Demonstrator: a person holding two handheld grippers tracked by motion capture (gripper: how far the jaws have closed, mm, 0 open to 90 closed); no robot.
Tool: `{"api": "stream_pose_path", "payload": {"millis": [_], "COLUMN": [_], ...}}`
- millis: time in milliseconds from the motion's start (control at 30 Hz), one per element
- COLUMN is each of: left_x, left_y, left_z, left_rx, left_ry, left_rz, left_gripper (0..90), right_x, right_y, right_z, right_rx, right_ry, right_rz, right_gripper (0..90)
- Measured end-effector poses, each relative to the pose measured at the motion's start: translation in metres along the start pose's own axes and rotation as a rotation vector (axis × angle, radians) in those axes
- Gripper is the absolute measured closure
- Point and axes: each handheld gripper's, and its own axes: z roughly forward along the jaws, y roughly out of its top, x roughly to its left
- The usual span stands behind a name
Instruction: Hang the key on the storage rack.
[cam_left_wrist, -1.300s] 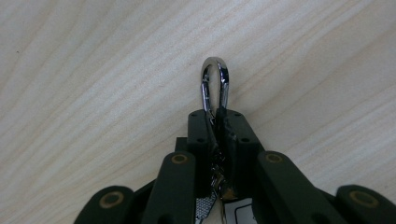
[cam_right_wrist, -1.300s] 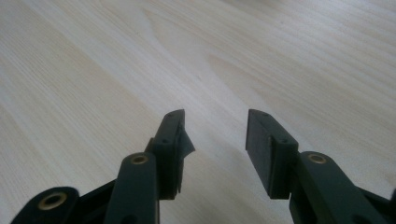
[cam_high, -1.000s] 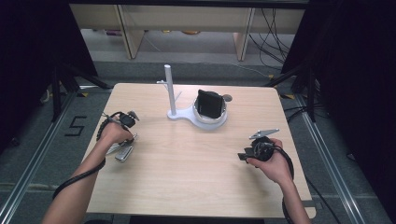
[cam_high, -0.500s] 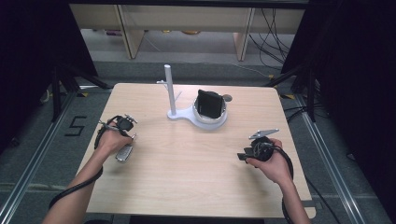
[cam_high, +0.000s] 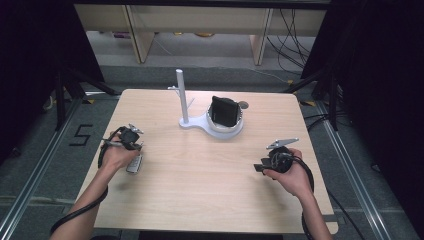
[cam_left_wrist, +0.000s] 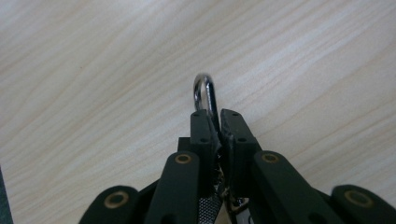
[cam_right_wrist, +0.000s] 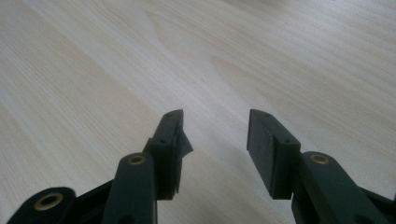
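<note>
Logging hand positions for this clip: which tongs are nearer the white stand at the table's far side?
Left. The left tongs sit nearer the white stand, to its left; the right tongs lie slightly farther off.

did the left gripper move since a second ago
Yes. In the high view the left gripper, shut on a metal piece, has slid slightly toward the table's near left edge, away from the white stand.

Digit "5" — black marking on grey floor (cam_high: 30, 165), left of table (cam_high: 210, 200).
</note>
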Motion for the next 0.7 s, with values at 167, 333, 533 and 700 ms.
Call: {"api": "stream_pose_path", "payload": {"millis": [167, 333, 533, 700], "left_x": [0.0, 0.001, -0.002, -0.005], "left_y": [-0.003, -0.006, -0.007, -0.008], "left_z": [-0.001, 0.0, -0.003, -0.011], "left_rx": [0.001, -0.01, -0.082, -0.174], "left_ry": [-0.01, 0.001, 0.013, 0.033], "left_rz": [-0.004, -0.015, -0.021, -0.02], "left_gripper": [84.4, 84.6, 84.6, 84.6], "right_x": [0.0, 0.0, -0.001, -0.001], "right_y": [0.0, 0.0, -0.001, -0.001], "right_z": [0.0, 0.0, 0.002, 0.001], "right_rx": [-0.001, -0.005, -0.009, -0.01], "right_ry": [0.0, -0.001, -0.006, 0.001], "right_rz": [0.0, -0.005, -0.018, -0.012], "right_gripper": [57.1, 57.1, 56.8, 56.4]}}
